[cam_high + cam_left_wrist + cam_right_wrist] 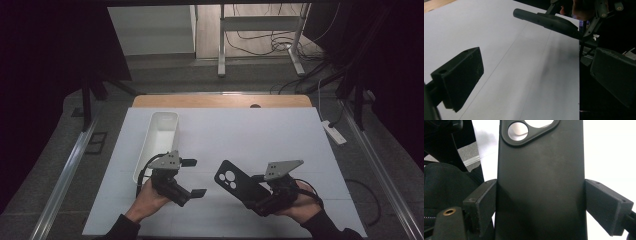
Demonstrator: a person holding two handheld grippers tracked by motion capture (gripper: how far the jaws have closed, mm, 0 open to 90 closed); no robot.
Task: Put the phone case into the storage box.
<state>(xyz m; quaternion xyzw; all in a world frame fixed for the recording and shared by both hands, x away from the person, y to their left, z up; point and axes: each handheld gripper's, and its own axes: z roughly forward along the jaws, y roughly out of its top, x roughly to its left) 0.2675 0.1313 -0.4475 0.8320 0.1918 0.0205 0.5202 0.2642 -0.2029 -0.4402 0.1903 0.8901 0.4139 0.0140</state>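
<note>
Holding a black, soft-looking rectangular phone case (239,184) with round camera cut-outs, my right gripper (260,192) sits at the near right of the white table sheet (250,130). In the right gripper view the case (540,185) runs straight up between the two black jaws, and each jaw face lies flat against a long edge of it, so the grip spans the case's width. The cut-out end points away from the hand; in the high view that end points up and to the left, toward the middle of the sheet. From the left gripper view the case (546,21) appears edge-on and raised clear of the sheet, with its shadow falling on the surface beneath.

My left gripper (192,177) rests at the near left, in the person's left hand (150,197). Its jaws stand wide apart with only bare sheet between them, and they grip nothing. It is well apart from the case.

A long, narrow white plastic tray (159,142) lies on the left part of the sheet, just beyond the left gripper. I cannot tell whether the two touch. The tray's interior is in shadow, so I cannot judge its contents.
</note>
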